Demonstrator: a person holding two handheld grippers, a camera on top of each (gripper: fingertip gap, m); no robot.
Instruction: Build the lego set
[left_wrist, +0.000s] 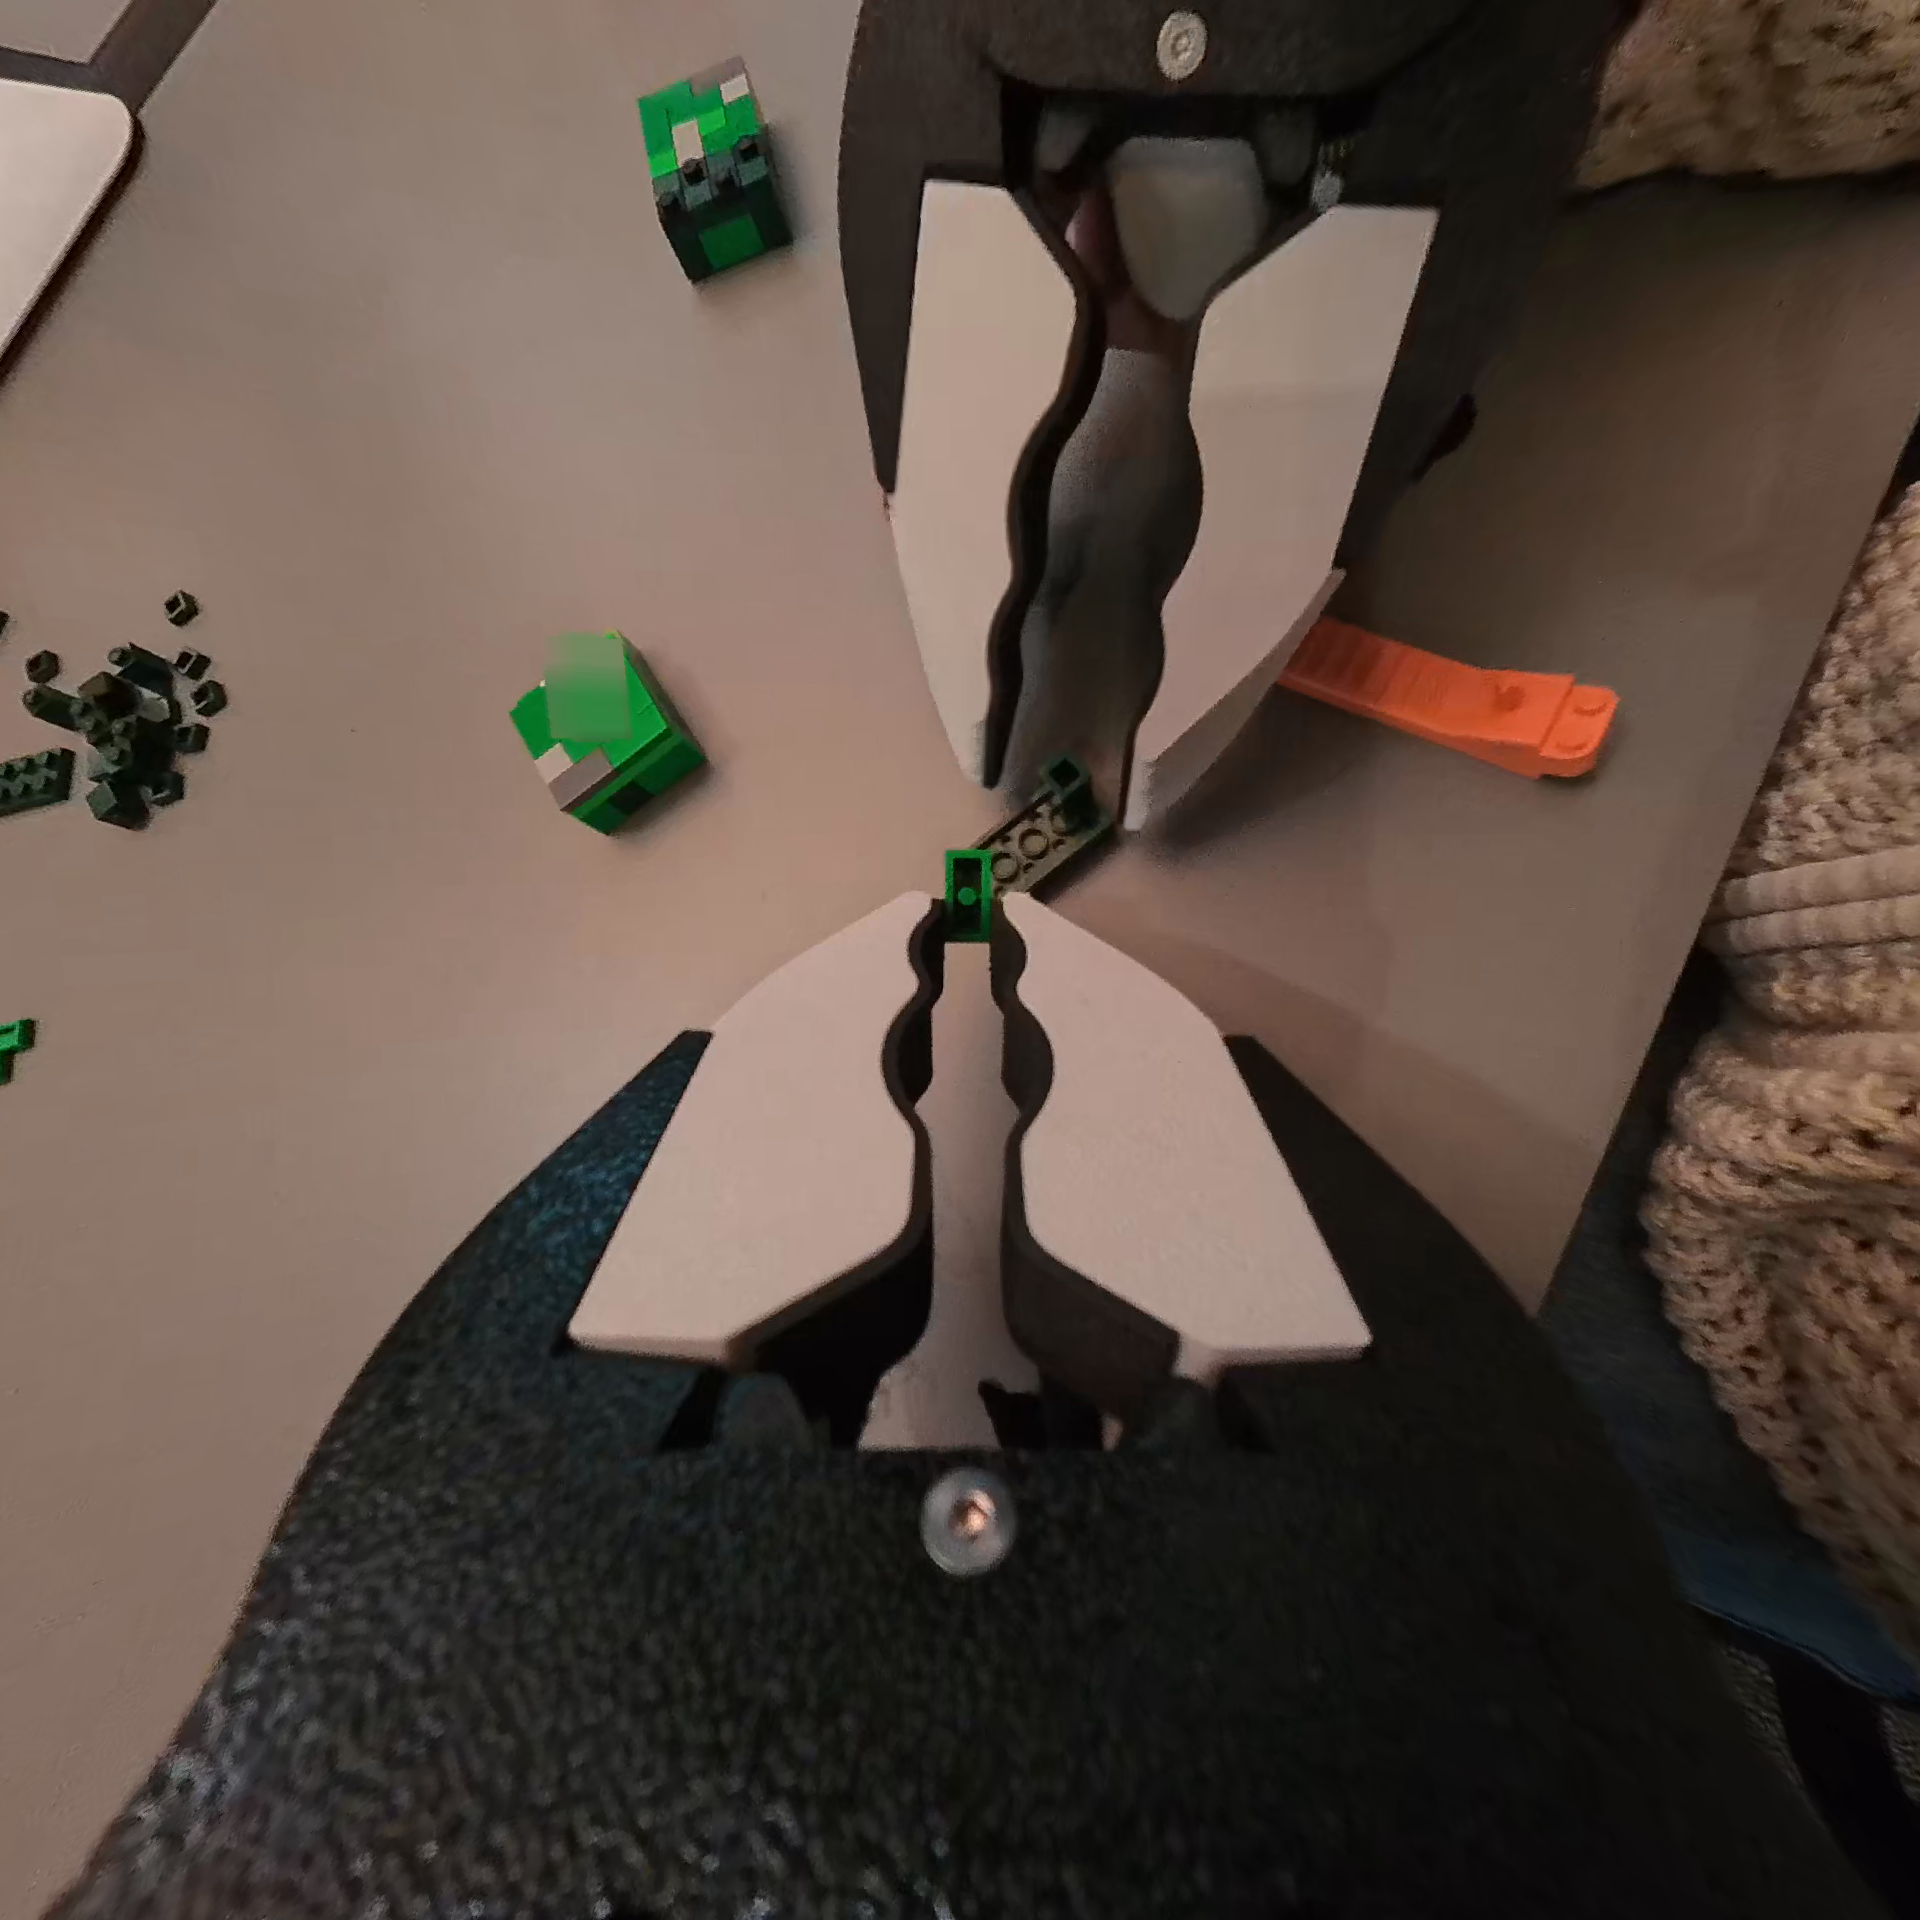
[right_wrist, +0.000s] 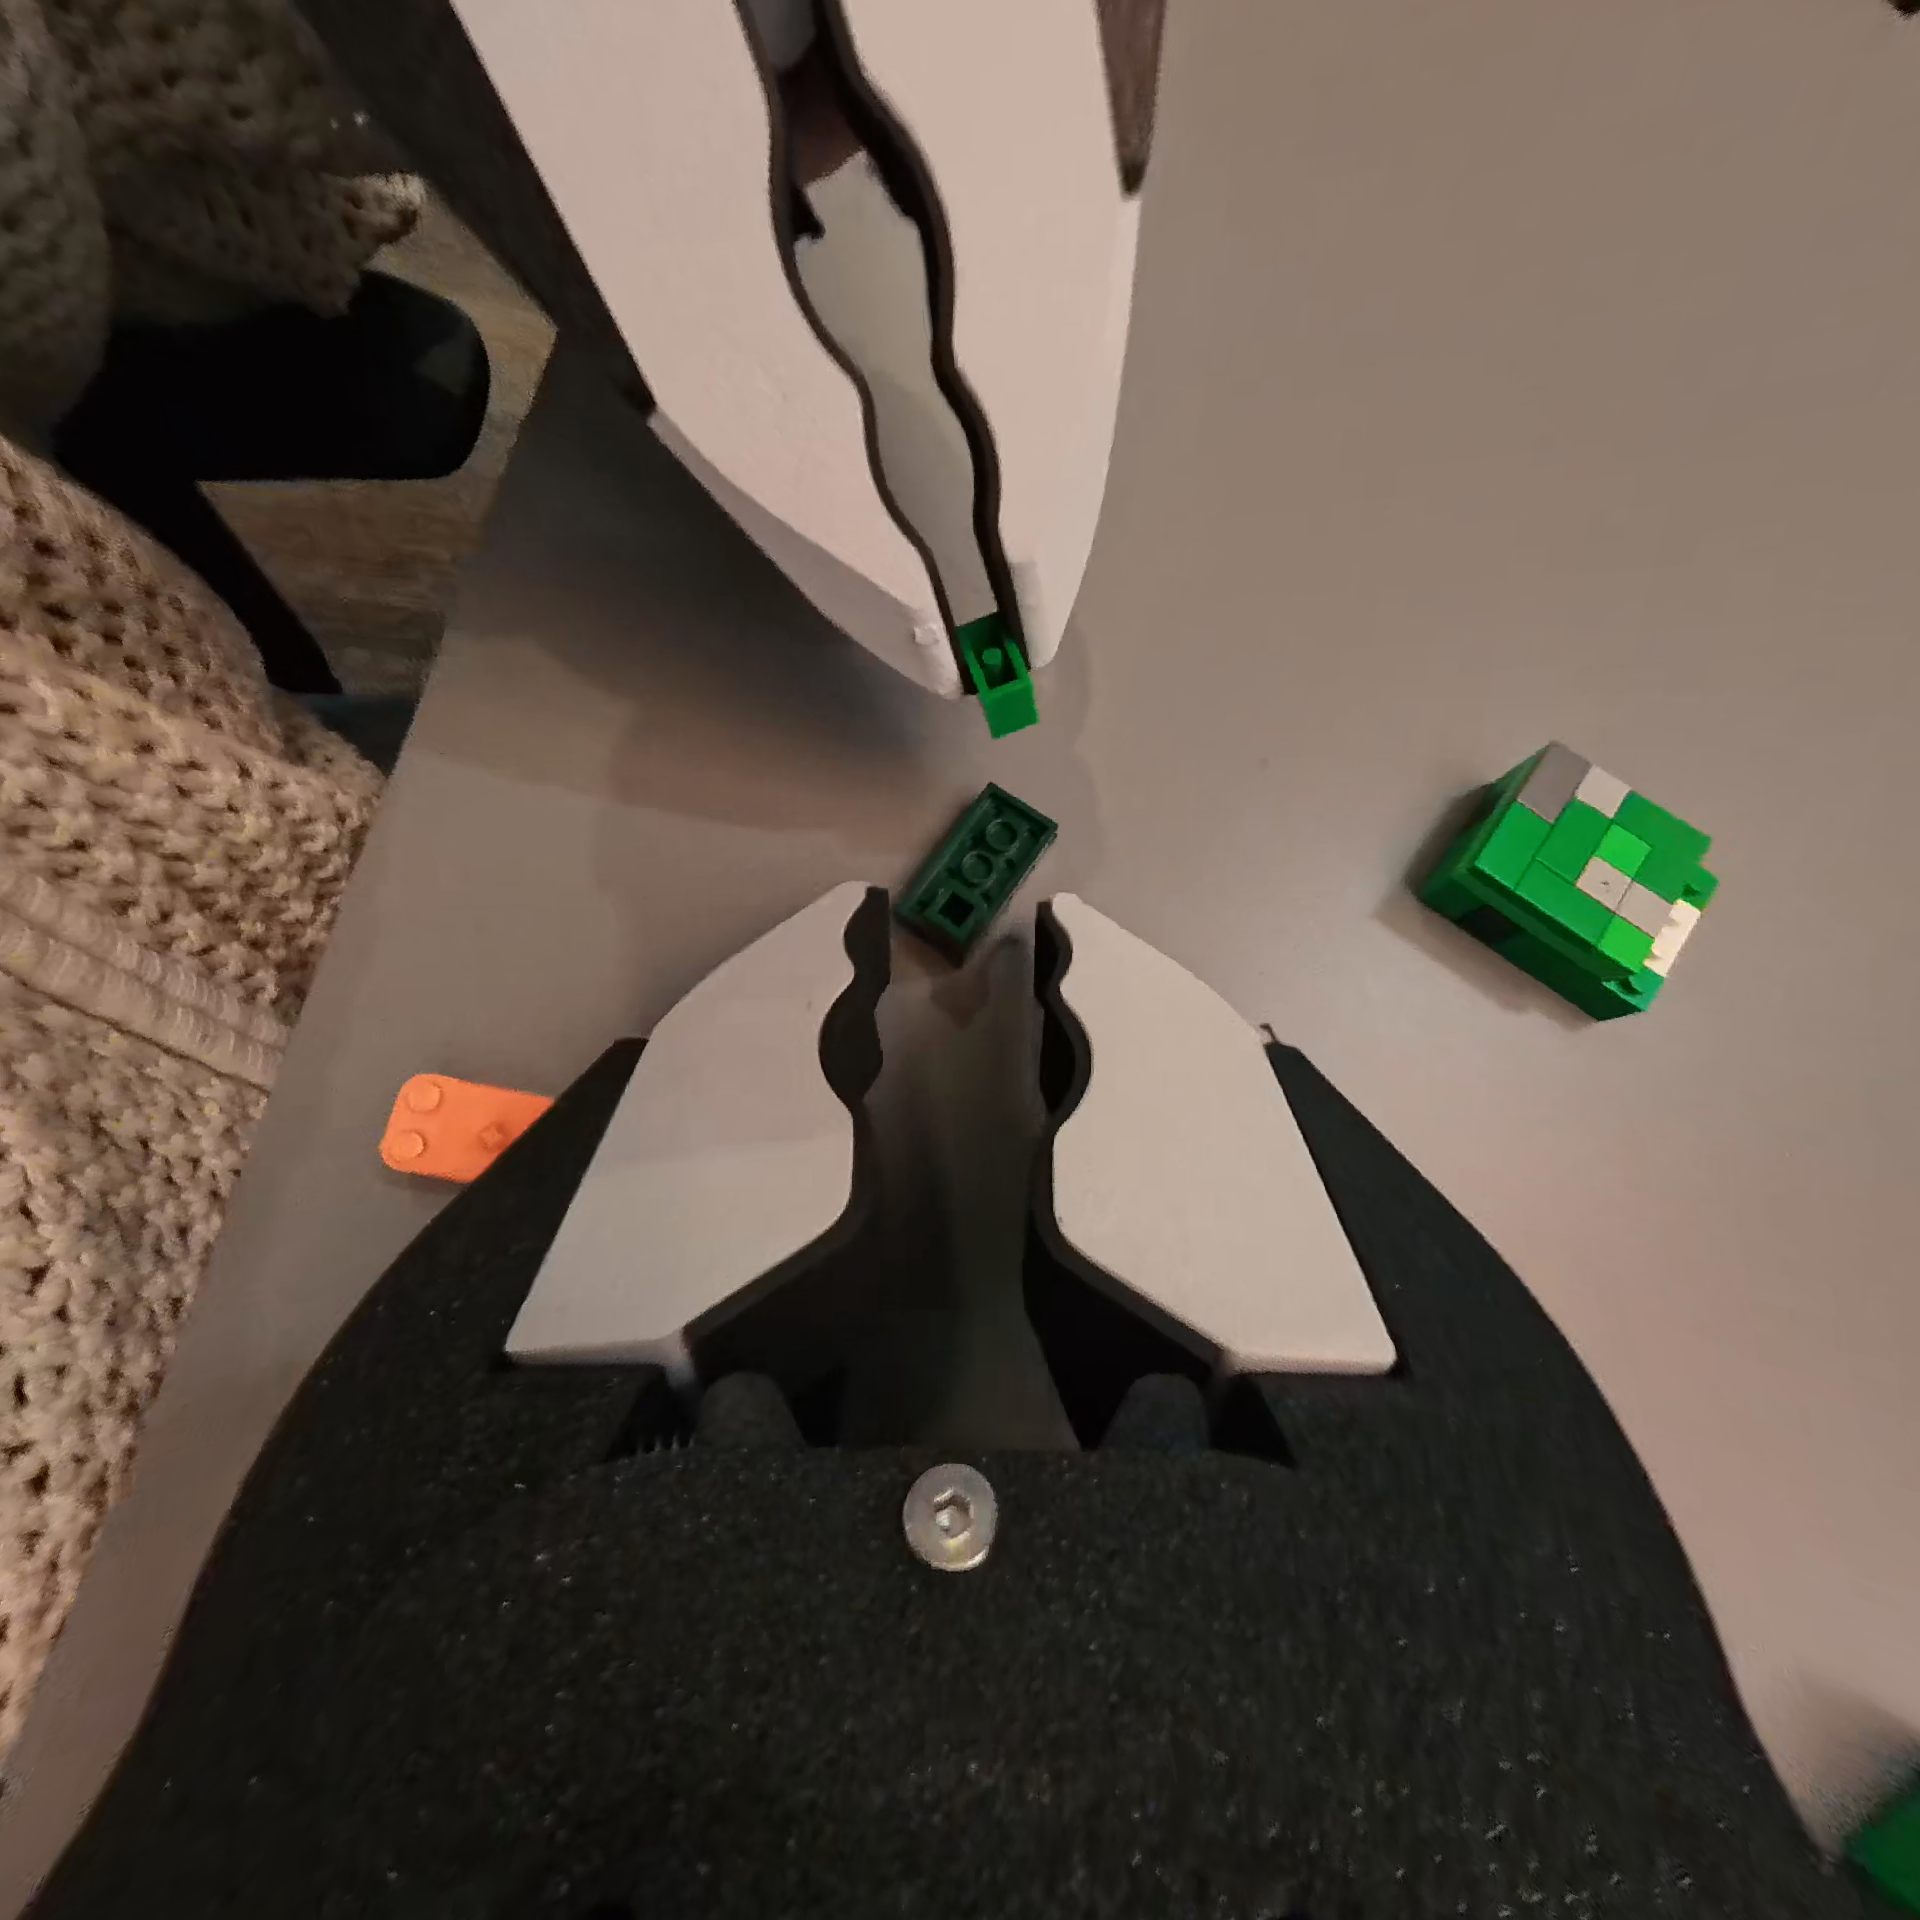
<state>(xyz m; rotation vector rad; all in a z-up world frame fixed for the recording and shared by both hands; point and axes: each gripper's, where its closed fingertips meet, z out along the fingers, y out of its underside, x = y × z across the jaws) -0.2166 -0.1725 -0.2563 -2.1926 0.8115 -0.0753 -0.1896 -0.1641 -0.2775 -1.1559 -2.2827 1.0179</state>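
Note:
My left gripper (left_wrist: 966, 920) is shut on a small bright green brick (left_wrist: 966, 896), held just above the table; both also show in the right wrist view, the left gripper (right_wrist: 992, 660) and the brick (right_wrist: 1000, 686). A dark green plate (right_wrist: 977, 873) lies underside up on the table, just beyond the brick. My right gripper (right_wrist: 961, 909) is open, its fingertips on either side of the plate's near end without clearly touching it. In the left wrist view the right gripper (left_wrist: 1060, 805) comes in from the top over the plate (left_wrist: 1039, 847).
Two green cube builds stand on the table (left_wrist: 717, 171) (left_wrist: 608, 732); one shows in the right view (right_wrist: 1569, 883). An orange brick separator (left_wrist: 1444, 696) lies near the table edge. A pile of dark green pieces (left_wrist: 114, 727) lies at the left. A knit sleeve (left_wrist: 1787, 1143) sits beside the edge. Tip to tip, the grippers are about 4 cm apart. The orange brick separator (left_wrist: 1444, 696) is about 6 cm from my right fingertips.

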